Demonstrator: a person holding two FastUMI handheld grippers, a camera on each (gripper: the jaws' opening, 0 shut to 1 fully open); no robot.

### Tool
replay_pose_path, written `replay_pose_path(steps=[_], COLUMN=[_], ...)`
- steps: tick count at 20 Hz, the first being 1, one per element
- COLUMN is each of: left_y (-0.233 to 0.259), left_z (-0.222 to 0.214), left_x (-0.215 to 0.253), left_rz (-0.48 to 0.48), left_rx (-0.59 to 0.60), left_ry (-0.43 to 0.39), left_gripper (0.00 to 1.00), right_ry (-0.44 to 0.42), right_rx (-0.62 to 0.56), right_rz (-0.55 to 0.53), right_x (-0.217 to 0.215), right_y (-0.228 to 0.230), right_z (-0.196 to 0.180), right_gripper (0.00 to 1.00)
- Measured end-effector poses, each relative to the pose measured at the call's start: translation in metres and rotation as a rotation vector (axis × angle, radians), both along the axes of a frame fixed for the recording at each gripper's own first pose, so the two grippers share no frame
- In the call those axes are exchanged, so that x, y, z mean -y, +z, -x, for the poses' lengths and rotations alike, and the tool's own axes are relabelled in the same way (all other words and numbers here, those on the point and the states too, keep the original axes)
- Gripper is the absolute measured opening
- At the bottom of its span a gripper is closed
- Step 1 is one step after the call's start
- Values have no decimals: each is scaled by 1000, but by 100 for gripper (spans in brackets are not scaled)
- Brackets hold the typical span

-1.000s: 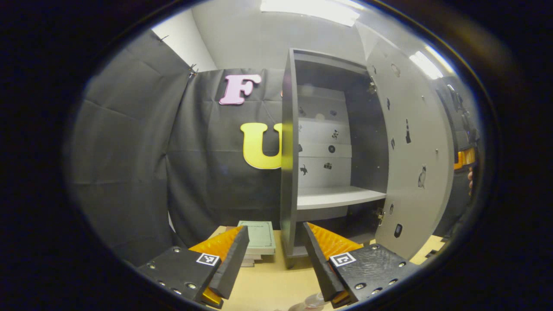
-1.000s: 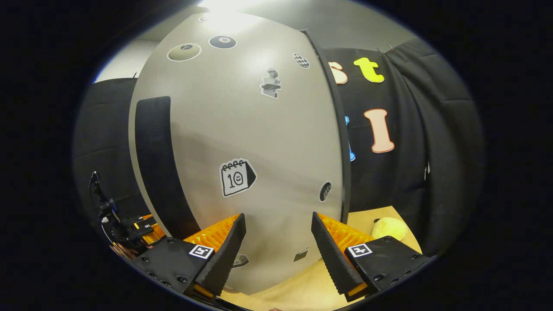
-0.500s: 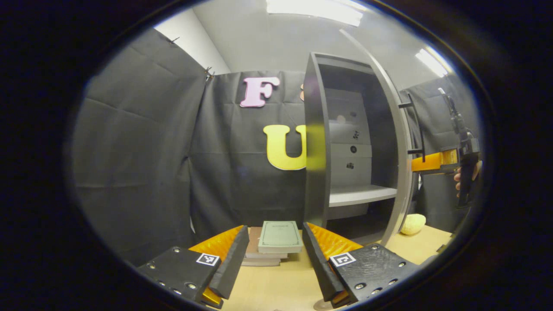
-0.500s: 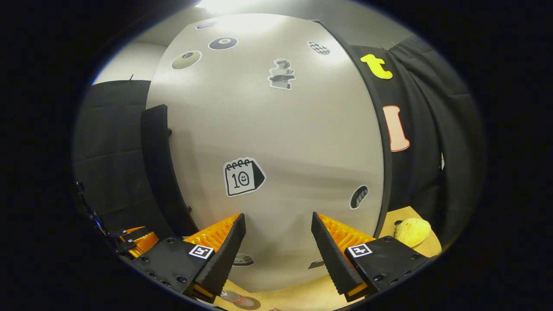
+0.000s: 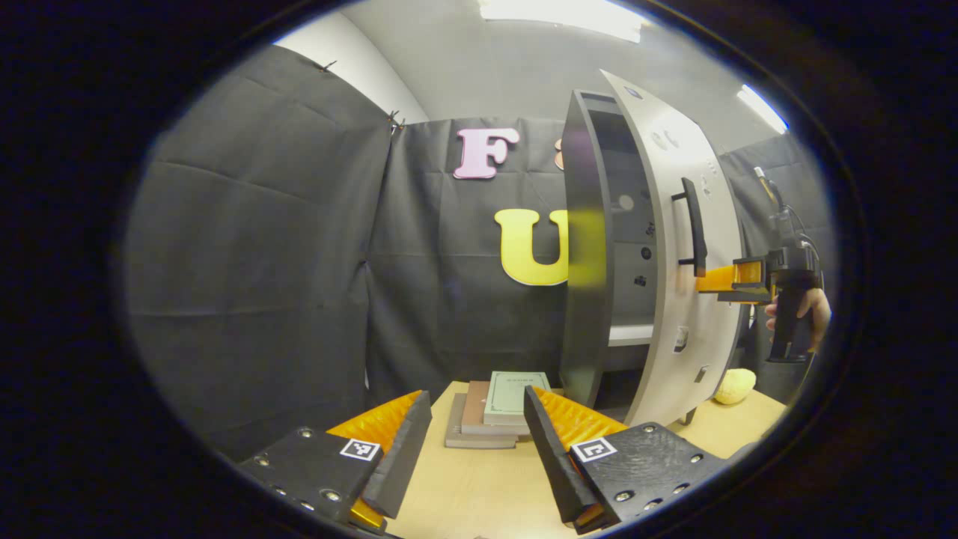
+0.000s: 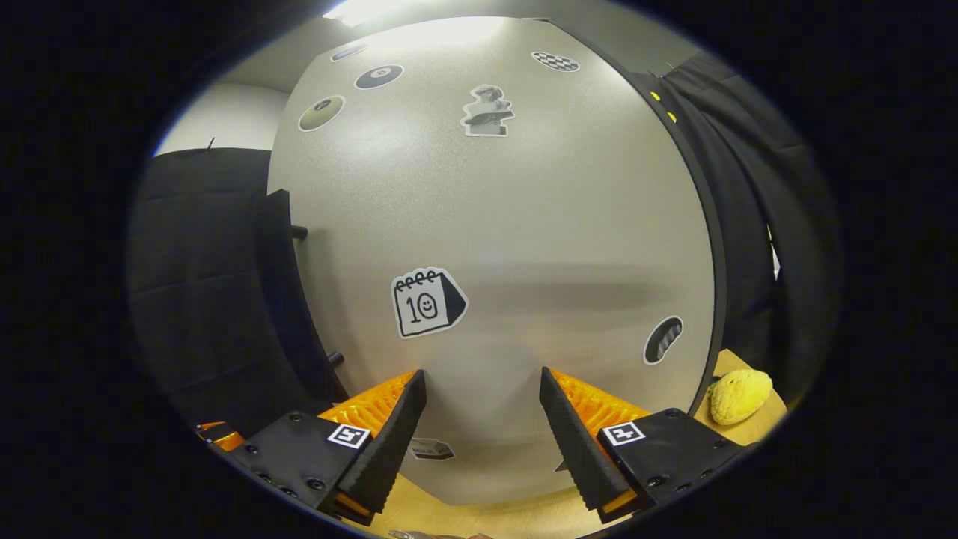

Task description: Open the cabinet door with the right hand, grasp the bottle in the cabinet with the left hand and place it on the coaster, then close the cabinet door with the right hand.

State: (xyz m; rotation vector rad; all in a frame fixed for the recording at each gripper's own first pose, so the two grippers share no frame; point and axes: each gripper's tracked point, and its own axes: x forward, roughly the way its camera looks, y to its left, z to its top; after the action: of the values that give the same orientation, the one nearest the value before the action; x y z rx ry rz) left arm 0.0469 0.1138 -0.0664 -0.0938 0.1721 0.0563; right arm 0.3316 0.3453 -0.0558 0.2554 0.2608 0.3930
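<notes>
In the left gripper view the dark grey cabinet (image 5: 587, 247) stands on the table. Its pale grey door (image 5: 673, 247) is swung almost shut, leaving a narrow gap that shows a strip of shelf (image 5: 630, 335). My right gripper (image 5: 717, 278) touches the door's outer face just right of the black handle (image 5: 692, 224), with a hand (image 5: 814, 314) holding it. The right gripper view has the stickered door (image 6: 509, 224) close in front. There the right gripper (image 6: 483, 404) is open with its fingertips at the door face, right of the handle (image 6: 281, 299). My left gripper (image 5: 475, 427) is open and holds nothing, low over the table.
A stack of books (image 5: 498, 408) lies on the wooden table (image 5: 479, 486) just left of the cabinet's foot. A yellow lumpy object (image 5: 732, 385) sits on the table right of the cabinet, and the right gripper view has this yellow object (image 6: 739, 395) past the door's edge.
The door has swung from wide open to nearly shut, with the right gripper following it. The left gripper has drawn away to the left, so the cabinet sits further right in its view.
</notes>
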Motion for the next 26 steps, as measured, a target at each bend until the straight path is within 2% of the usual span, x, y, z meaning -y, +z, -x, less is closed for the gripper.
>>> replay_pose_path(steps=[5, 8, 15, 16, 18, 22, 26], left_y=[16, 26, 63, 67, 74, 85, 92], left_z=[-7, -15, -35, -39, -44, -50, -48], left_x=[12, 30, 88, 97, 116, 147, 168], left_rz=[-7, -9, -3, 1, 12, 24, -11], left_rx=[31, 52, 107, 113, 118, 123, 129], left_ry=[-19, -42, -84, -90, -104, -109, -109], left_gripper=[75, 75, 75, 77, 75, 77, 77], right_ry=[-15, -25, -95, -108, -134, -174, -202], right_rx=[29, 50, 110, 115, 129, 131, 127], right_rz=[17, 42, 119, 132, 157, 187, 207], right_x=[11, 37, 131, 145, 173, 226, 267], right_y=[11, 23, 49, 51, 55, 54, 43], right_z=[6, 25, 68, 73, 81, 95, 104], right_gripper=[97, 98, 98, 98, 98, 98, 98])
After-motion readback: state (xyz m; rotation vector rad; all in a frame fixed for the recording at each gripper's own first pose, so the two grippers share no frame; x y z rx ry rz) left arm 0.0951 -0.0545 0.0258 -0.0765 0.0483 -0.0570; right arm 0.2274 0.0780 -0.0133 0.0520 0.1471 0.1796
